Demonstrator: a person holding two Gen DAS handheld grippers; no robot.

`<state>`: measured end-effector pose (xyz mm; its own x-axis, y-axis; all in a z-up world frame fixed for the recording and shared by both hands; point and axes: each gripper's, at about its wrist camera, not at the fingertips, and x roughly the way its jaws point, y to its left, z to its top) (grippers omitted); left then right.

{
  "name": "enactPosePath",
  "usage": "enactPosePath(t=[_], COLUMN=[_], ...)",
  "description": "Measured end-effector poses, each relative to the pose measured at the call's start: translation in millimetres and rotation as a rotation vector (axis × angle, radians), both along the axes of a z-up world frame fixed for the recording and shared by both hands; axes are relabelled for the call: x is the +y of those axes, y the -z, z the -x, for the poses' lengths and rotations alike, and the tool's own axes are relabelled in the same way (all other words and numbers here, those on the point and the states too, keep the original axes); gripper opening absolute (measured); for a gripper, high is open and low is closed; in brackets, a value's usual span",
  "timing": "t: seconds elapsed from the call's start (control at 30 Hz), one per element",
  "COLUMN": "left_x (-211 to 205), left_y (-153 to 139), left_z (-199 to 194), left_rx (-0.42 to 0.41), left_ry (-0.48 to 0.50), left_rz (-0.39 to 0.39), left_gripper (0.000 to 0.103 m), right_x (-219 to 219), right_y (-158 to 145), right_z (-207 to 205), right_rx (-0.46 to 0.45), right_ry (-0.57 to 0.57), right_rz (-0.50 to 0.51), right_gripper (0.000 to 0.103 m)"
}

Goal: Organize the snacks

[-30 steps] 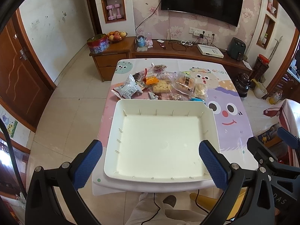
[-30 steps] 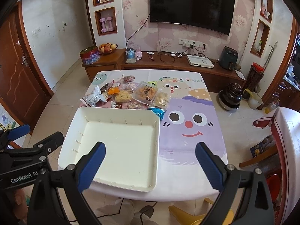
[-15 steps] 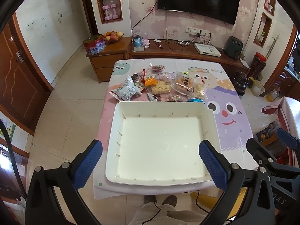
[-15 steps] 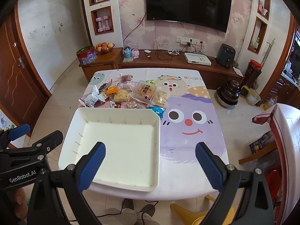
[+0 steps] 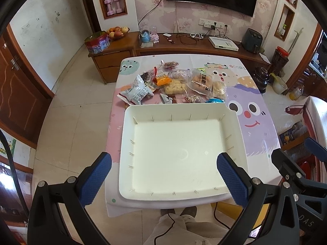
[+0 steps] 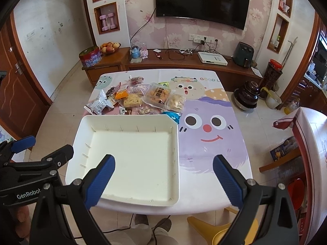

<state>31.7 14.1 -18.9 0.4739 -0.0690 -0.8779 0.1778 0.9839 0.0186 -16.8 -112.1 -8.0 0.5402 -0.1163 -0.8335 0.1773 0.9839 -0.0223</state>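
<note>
A large white tray [image 5: 130, 143] [image 6: 175, 143] sits empty on the near part of the table. Beyond its far rim lies a pile of snack packets [image 5: 173, 83] [image 6: 141, 100]: a grey-white bag [image 5: 134, 91] at the left, an orange packet [image 5: 162, 79], clear bags of pastries [image 5: 201, 81] [image 6: 157, 95] and a blue wrapper [image 6: 172, 115] at the tray's far right corner. My left gripper [image 5: 163, 175] hangs open high above the tray's near edge, holding nothing. My right gripper [image 6: 163, 175] is open too, over the tray's near right corner, also holding nothing.
The table wears a cartoon tablecloth [image 6: 206, 126] with a purple face at the right. A person's legs and shoes [image 5: 177, 214] show below the near edge, a yellow stool [image 6: 220, 228] beside them. A wooden TV cabinet [image 6: 184, 61] stands behind the table.
Both grippers have drawn back and risen a little; the table and tray sit slightly farther away in each view. Nothing on the table has moved, and both grippers stay open.
</note>
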Motion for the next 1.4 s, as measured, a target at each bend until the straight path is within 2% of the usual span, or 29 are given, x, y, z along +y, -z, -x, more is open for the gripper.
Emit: enactPosePath(t=[0.87,1.03,1.23,1.4], left_x=[15.7,25.1,31.2,49.6], left_y=[-21.1,-22.4,-23.8,-25.9], left_z=[-21.7,-32.3,-50.8,-83.5], left_rx=[-0.089,-0.114,-0.152,-0.156], left_ry=[0.067,0.071,0.069,-0.002], left_rz=[0.020,0.018,-0.022,-0.017], left_gripper=[0.102,0.102,0.102,0.102], right_x=[8.8,12.7,9.8,-7.1], right_y=[-21.2,-20.3,-24.3,-24.8], right_z=[-11.4,-13.1,-16.6,-33.3], right_rx=[-0.066,-0.075,-0.098,-0.074], right_ry=[0.036,0.043,0.073,0.089], right_rz=[0.011,0.008,0.033,0.021], right_gripper=[0.097,0.097,0.097,0.097])
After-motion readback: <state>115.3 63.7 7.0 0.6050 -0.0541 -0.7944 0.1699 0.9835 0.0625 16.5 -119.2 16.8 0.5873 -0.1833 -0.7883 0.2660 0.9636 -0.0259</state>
